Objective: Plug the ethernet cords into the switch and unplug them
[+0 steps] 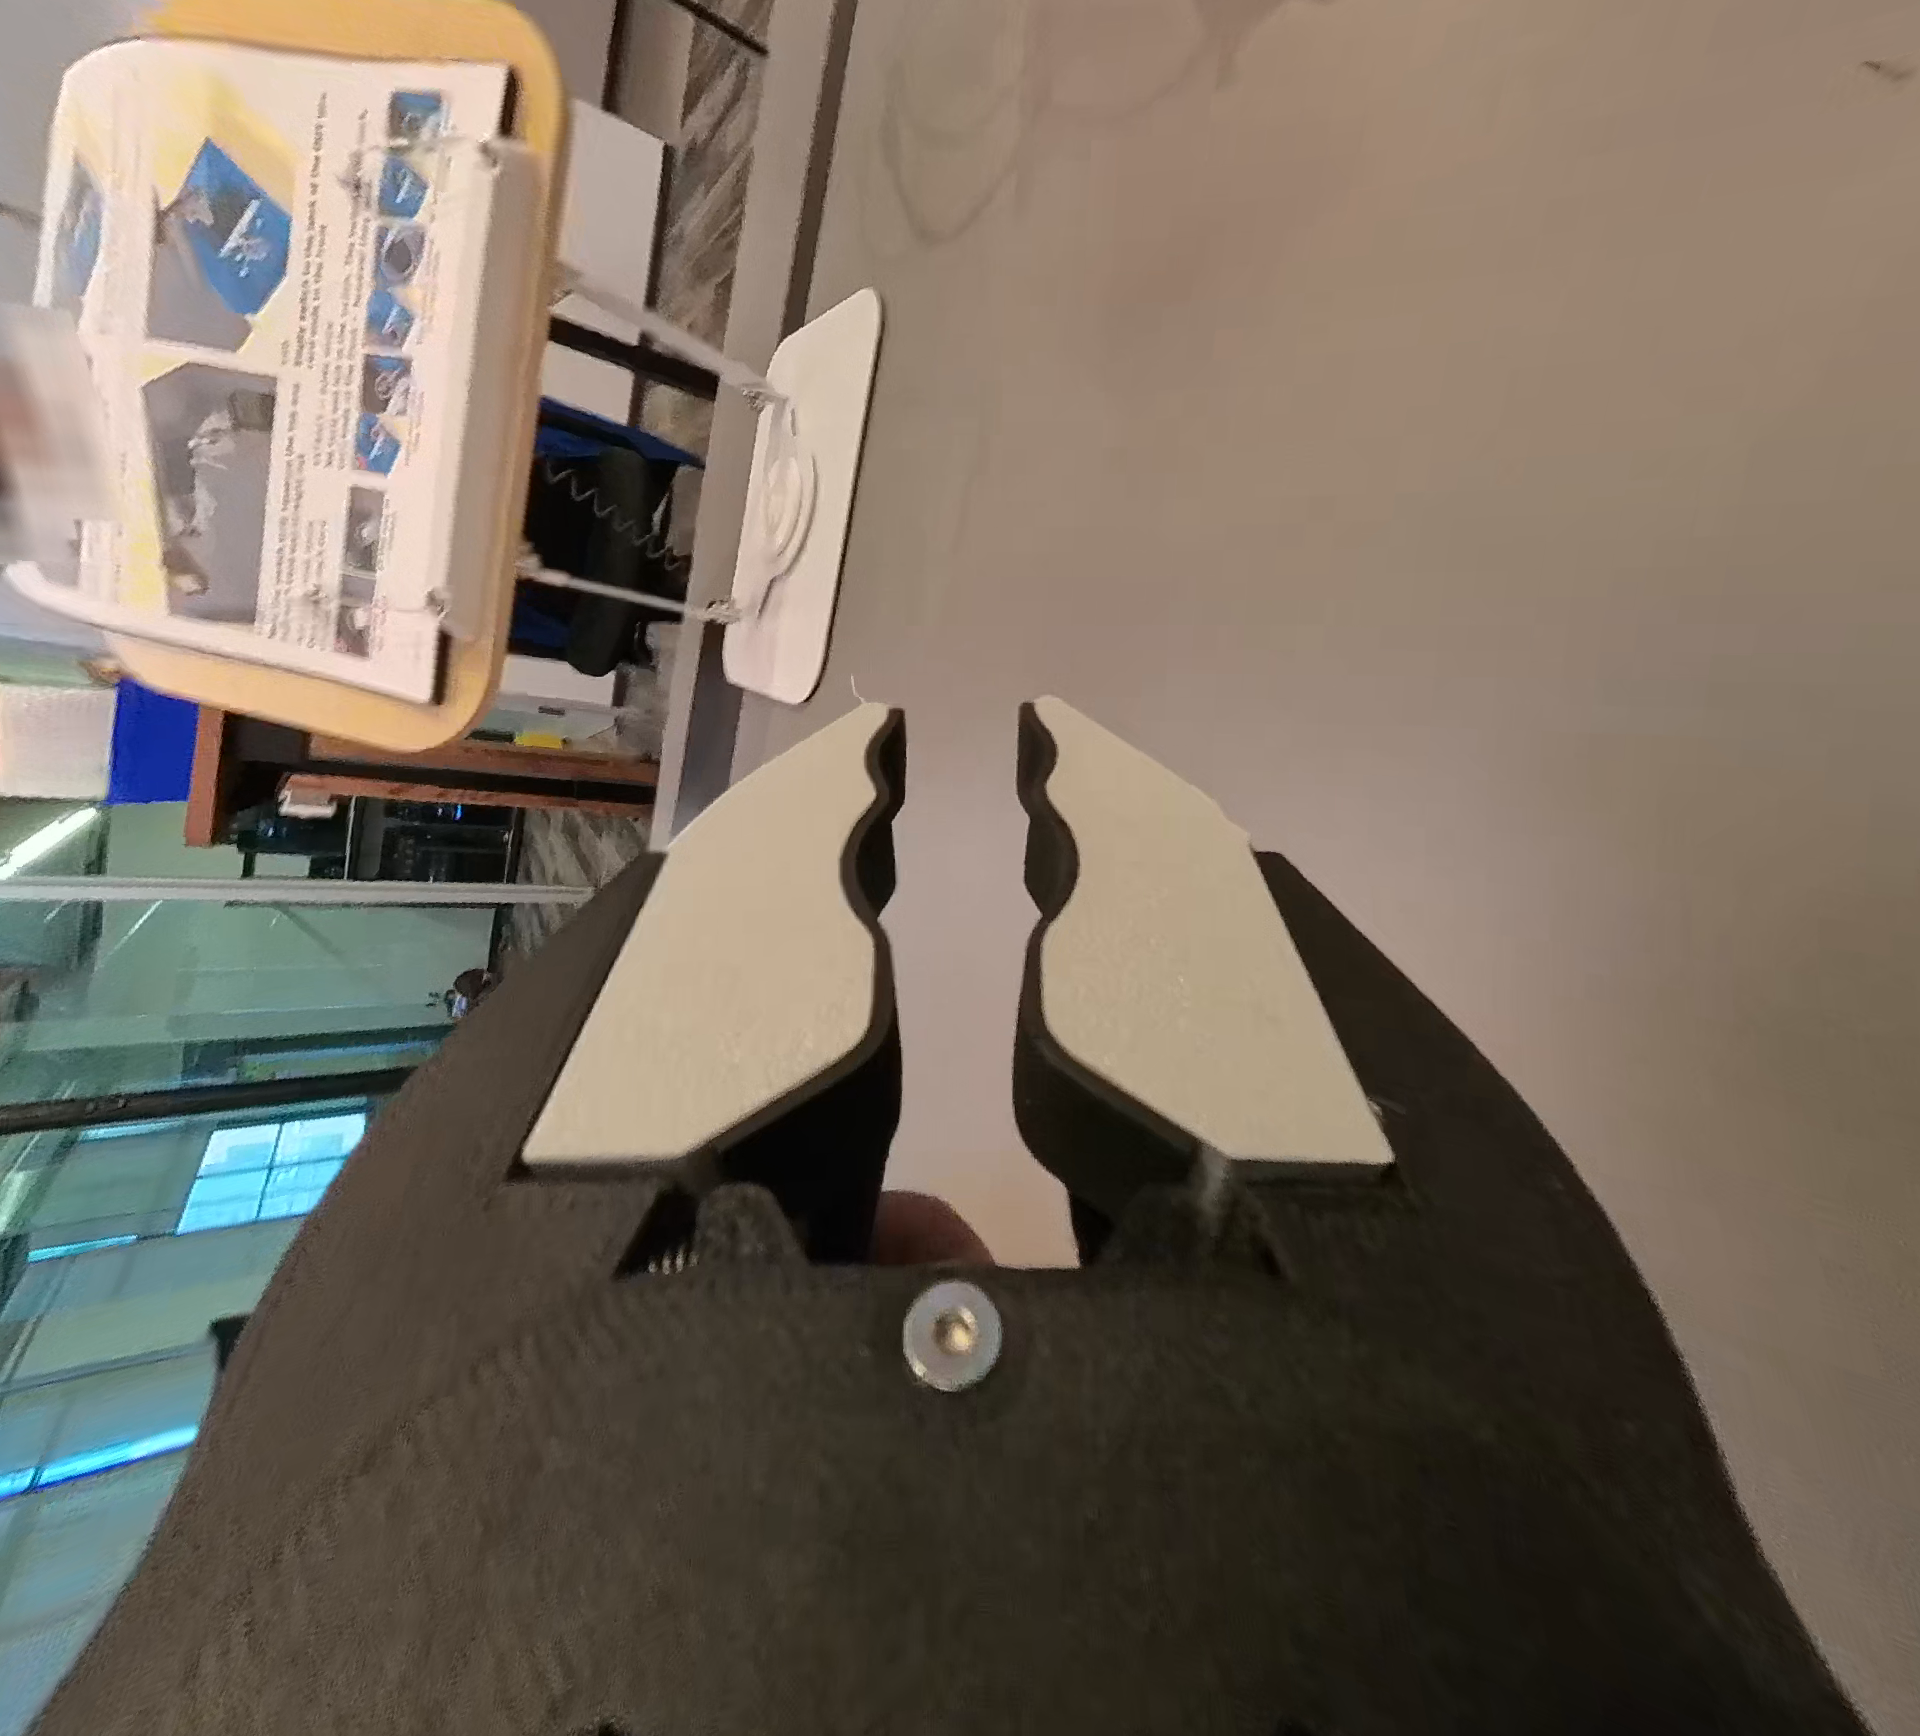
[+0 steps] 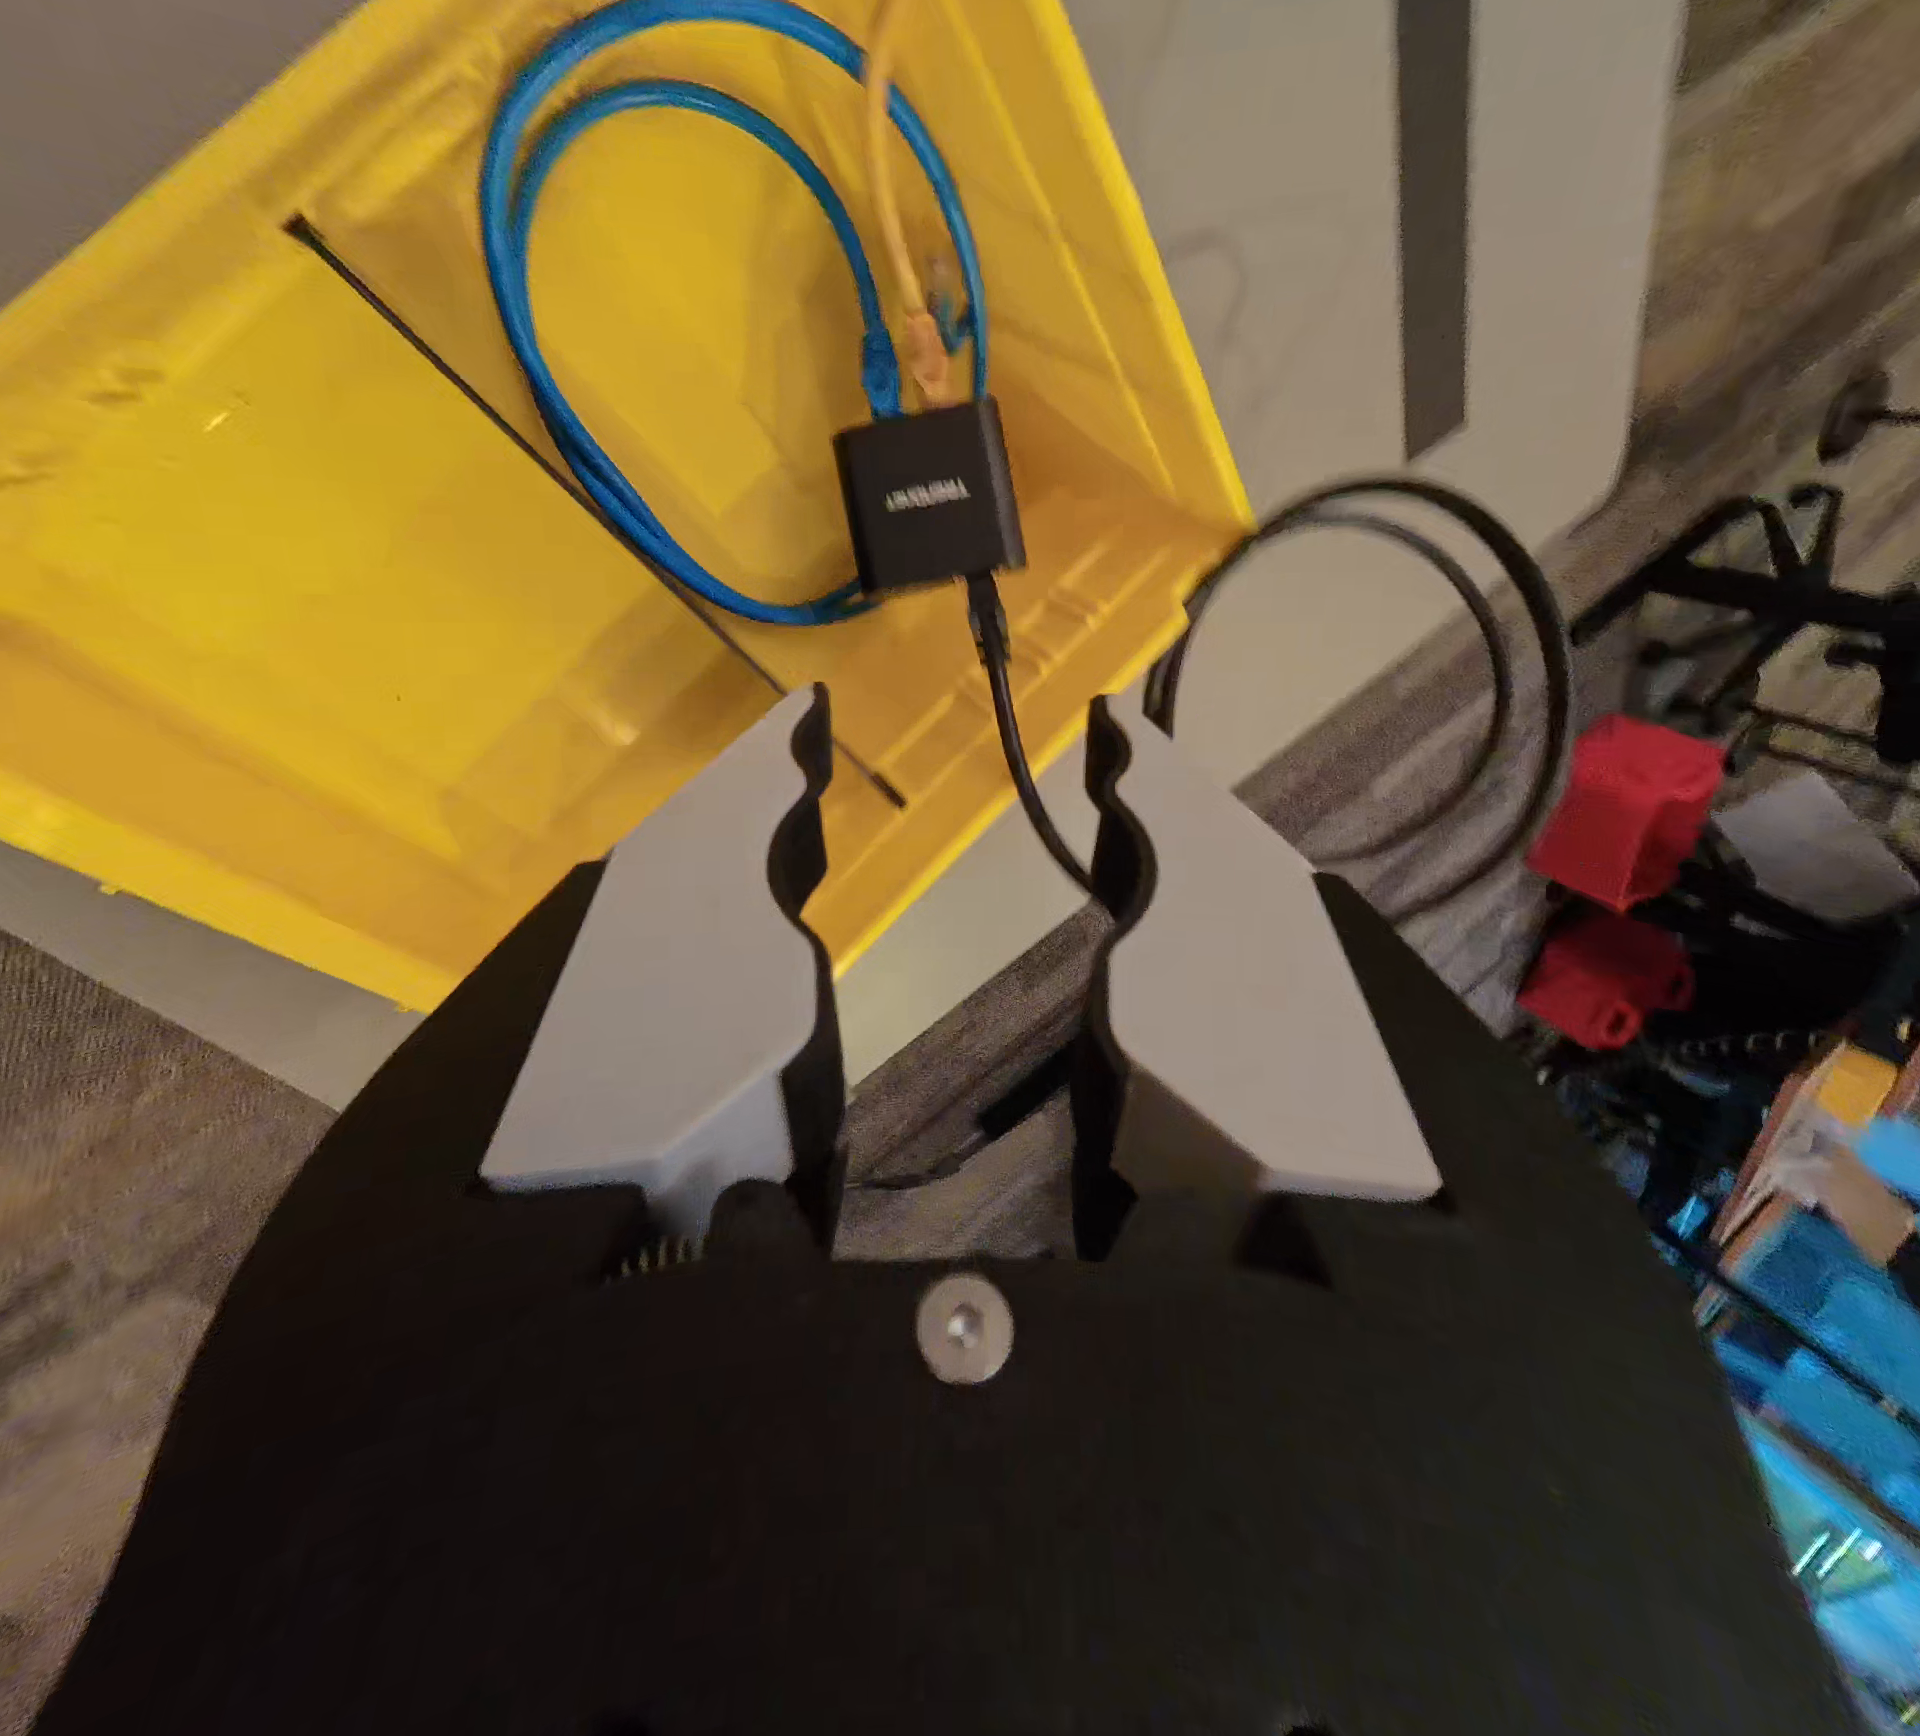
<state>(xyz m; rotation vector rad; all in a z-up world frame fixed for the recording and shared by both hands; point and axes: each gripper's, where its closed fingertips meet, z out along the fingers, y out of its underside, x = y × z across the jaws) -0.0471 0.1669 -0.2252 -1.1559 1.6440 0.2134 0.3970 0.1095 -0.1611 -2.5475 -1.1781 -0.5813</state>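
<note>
Ahead of the right claw [image 2: 958, 710], which is spread and empty, the black switch [image 2: 928, 493] lies in a yellow tray [image 2: 260, 564]; blue cord [image 2: 623, 128] and orange cord [image 2: 902, 159] meet its far edge. The left claw [image 1: 958, 720], released, hangs over bare bench [image 1: 1455, 439], a document stand [image 1: 301, 377] to its left.

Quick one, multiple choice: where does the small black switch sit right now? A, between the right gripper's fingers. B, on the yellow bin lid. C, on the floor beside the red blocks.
B: the black switch lies flat on the yellow bin lid, ahead of the open right gripper.
</note>
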